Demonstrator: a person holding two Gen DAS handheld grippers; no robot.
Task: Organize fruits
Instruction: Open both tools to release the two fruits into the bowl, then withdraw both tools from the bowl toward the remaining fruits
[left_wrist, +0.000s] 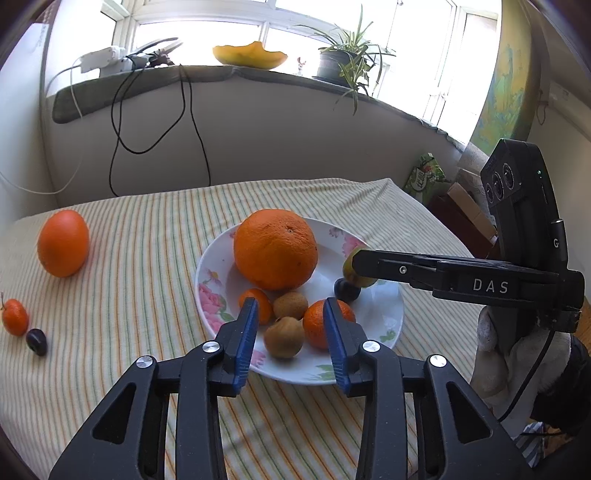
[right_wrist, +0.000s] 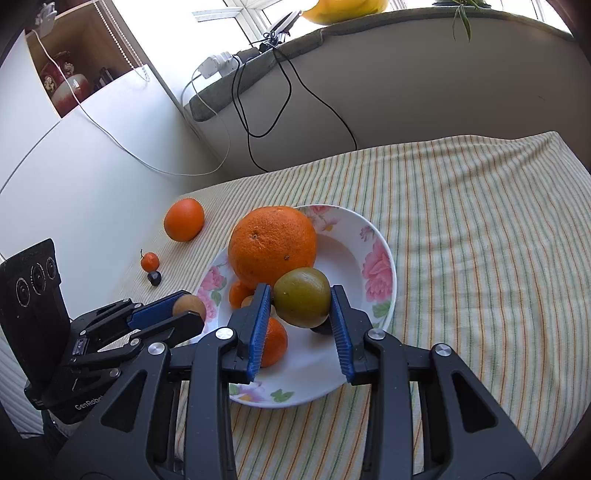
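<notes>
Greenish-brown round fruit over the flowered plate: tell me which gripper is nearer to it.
Right. The right gripper has the greenish-brown round fruit between its blue pads; the left gripper is off to its side, around a small brown fruit.

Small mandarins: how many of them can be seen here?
3. In the plate: left mandarin, right mandarin. On the cloth, far left: third mandarin. The big orange may hide more.

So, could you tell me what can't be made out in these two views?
Right wrist view: dark fruit mostly hidden under the green fruit.
Left wrist view: green fruit half hidden behind the right gripper.
Either view: whether its pads press the green fruit is unclear.
</notes>
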